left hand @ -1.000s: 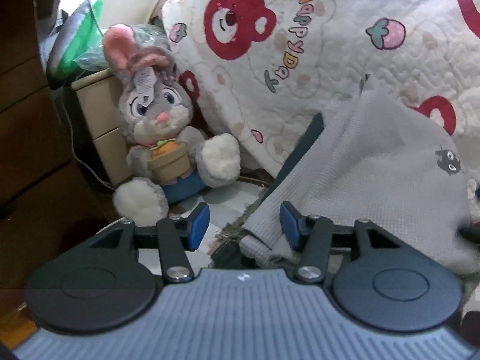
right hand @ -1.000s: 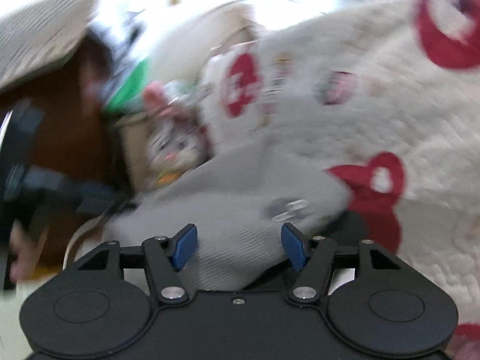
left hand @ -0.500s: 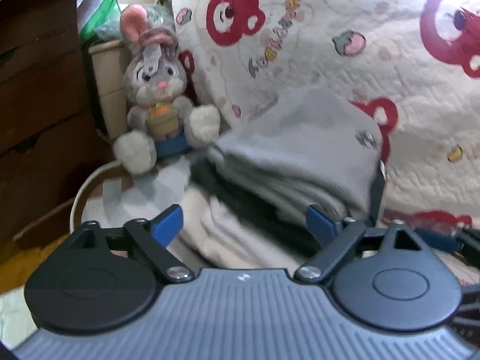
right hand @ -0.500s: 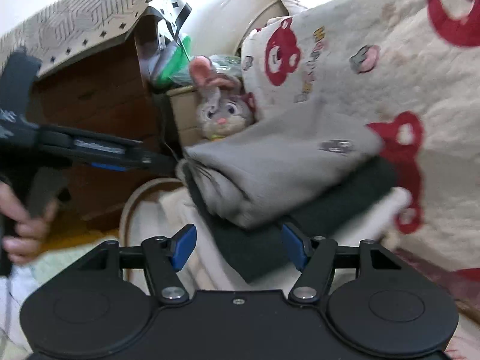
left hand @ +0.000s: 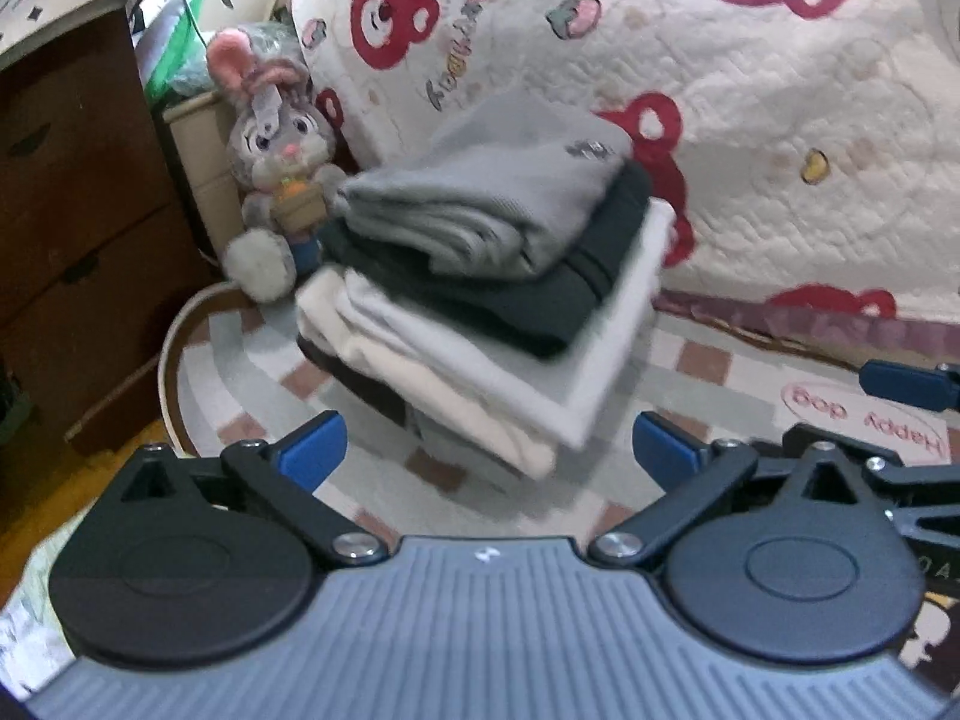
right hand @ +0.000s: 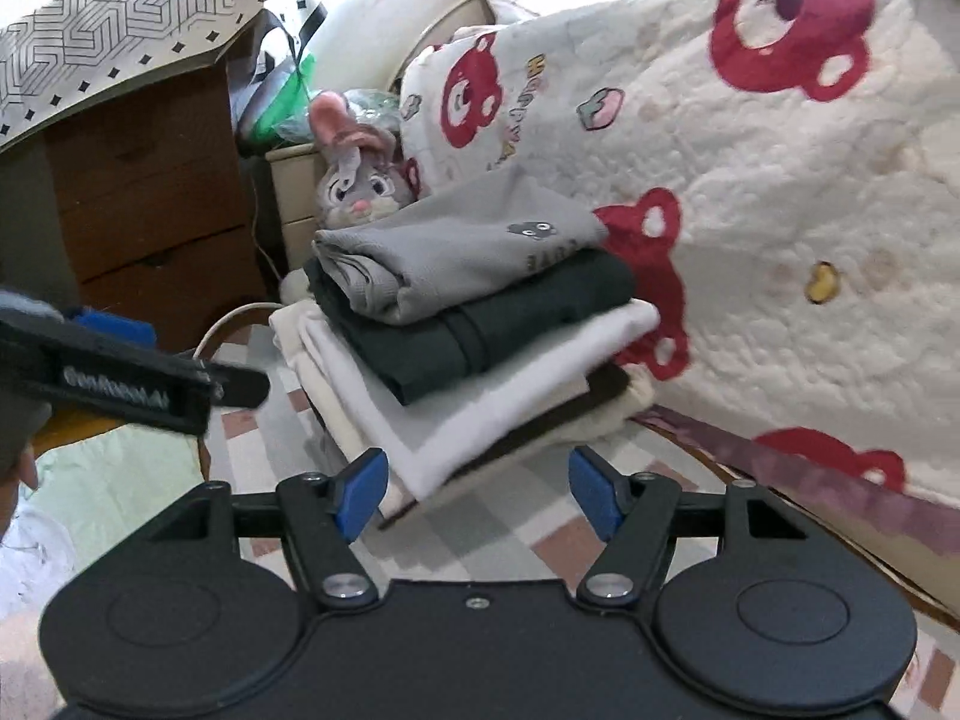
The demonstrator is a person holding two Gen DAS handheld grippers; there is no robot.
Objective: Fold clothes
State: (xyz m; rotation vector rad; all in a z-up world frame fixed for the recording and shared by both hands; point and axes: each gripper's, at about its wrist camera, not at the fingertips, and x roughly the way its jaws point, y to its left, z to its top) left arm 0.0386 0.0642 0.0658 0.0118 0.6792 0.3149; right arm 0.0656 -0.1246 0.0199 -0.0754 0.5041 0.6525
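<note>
Lying folded on top of the stack (right hand: 480, 354), the grey top (right hand: 456, 252) is a soft waffle-knit with a small dark print near one corner, its rolled folds facing the left tongs. Under it sit a dark green garment (right hand: 480, 324), a smooth white one (right hand: 498, 396), a cream one (left hand: 432, 390) and something dark at the bottom. The stack rests on a checked rug (left hand: 690, 360), against a quilted bear-print blanket (right hand: 780, 180), beside a plush rabbit (left hand: 270, 144).

A second ago the grey top filled both views and lay between the pads; now it sits well ahead, with the whole stack in sight. Left tongs (left hand: 486, 450) have just been opening and stand spread wide, empty. Right tongs (right hand: 477, 495) are likewise spread and empty, after opening a little further, the stack's near corner just beyond them.
</note>
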